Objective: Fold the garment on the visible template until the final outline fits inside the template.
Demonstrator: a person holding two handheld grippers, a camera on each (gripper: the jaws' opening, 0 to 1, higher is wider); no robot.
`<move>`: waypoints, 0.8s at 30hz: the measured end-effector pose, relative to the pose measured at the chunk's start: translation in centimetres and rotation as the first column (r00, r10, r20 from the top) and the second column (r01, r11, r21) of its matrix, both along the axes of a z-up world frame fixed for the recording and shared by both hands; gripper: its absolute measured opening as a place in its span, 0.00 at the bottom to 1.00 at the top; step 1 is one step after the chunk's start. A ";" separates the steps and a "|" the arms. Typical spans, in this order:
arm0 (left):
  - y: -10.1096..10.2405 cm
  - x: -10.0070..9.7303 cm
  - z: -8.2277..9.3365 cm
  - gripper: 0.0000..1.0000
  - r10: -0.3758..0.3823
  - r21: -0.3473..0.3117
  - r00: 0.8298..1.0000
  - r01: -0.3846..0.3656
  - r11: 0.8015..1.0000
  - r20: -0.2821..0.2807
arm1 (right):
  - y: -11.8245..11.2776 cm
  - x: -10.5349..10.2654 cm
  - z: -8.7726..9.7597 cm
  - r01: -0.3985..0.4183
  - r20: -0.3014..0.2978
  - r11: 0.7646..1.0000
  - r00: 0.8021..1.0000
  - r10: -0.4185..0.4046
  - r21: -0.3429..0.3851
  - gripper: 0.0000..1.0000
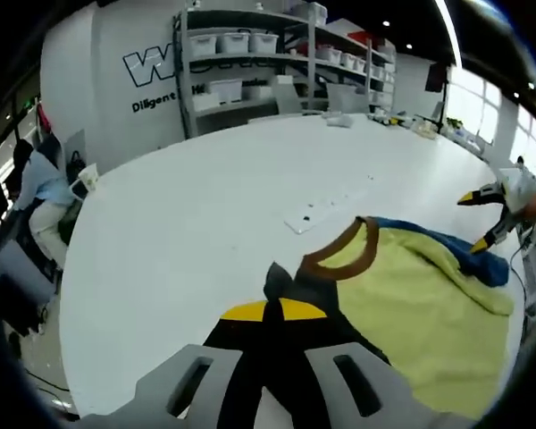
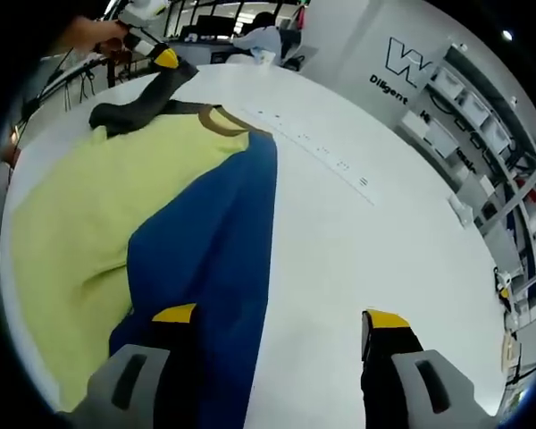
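Two hand-held grippers work a garment (image 1: 420,313) spread on a large white desk (image 1: 214,223). The garment is yellow-green with a blue sleeve (image 2: 214,259), a dark grey sleeve (image 2: 129,112) and a brown collar (image 1: 339,255).

In the left gripper view, the left gripper (image 1: 272,313) has its yellow-tipped fingers (image 1: 250,311) pressed together, pinching dark grey fabric at the garment's near left edge, beside the collar. The right gripper (image 1: 482,219) enters at the far right, over the blue sleeve's end.

In the right gripper view, the right gripper (image 2: 281,317) has its fingers (image 2: 384,320) spread wide apart. One lies on the blue sleeve, the other over bare desk, with nothing clamped between them. The left gripper (image 2: 156,58) holds the grey sleeve at the far left.

A faint line of marks (image 2: 317,152) crosses the desk just right of the garment. Shelves with bins (image 1: 241,54) and a seated person (image 1: 40,192) stand beyond the desk.
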State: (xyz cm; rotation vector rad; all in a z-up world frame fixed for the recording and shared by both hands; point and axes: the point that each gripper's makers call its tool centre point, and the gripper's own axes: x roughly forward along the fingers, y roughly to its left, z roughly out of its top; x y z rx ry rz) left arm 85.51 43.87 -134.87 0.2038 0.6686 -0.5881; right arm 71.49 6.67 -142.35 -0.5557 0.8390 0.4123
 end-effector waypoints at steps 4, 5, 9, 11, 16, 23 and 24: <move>1.4 -1.0 1.8 0.04 0.035 -0.029 0.999 -0.035 0.999 -0.008 | 0.2 -0.2 0.7 0.003 0.011 1.000 1.000 -0.003 0.009 0.71; 1.9 -1.3 2.4 0.04 0.043 -0.035 0.999 -0.043 0.998 0.000 | 0.3 -0.4 1.0 0.004 0.017 1.000 1.000 -0.004 0.010 0.71; 3.8 -1.7 4.2 0.04 0.073 -0.039 0.997 -0.072 0.997 0.032 | 0.3 -0.6 1.7 0.009 0.027 1.000 1.000 -0.010 0.017 0.71; 5.0 -2.1 5.4 0.04 0.105 -0.052 0.993 -0.103 0.993 0.052 | 0.3 -0.9 2.1 0.009 0.030 1.000 0.999 -0.010 0.017 0.71; 8.5 -3.8 7.4 0.04 0.199 -0.064 0.976 -0.194 0.979 0.090 | 0.2 -1.4 3.0 0.009 0.046 1.000 0.999 -0.010 0.016 0.70; 13.6 -6.9 7.5 0.04 0.288 -0.065 0.953 -0.283 0.957 0.088 | 0.2 -2.7 3.7 0.001 0.058 1.000 0.998 -0.002 0.013 0.70; 14.0 -7.4 7.5 0.04 0.296 -0.061 0.951 -0.291 0.955 0.087 | 0.2 -2.9 3.7 0.001 0.058 1.000 0.998 -0.002 0.014 0.70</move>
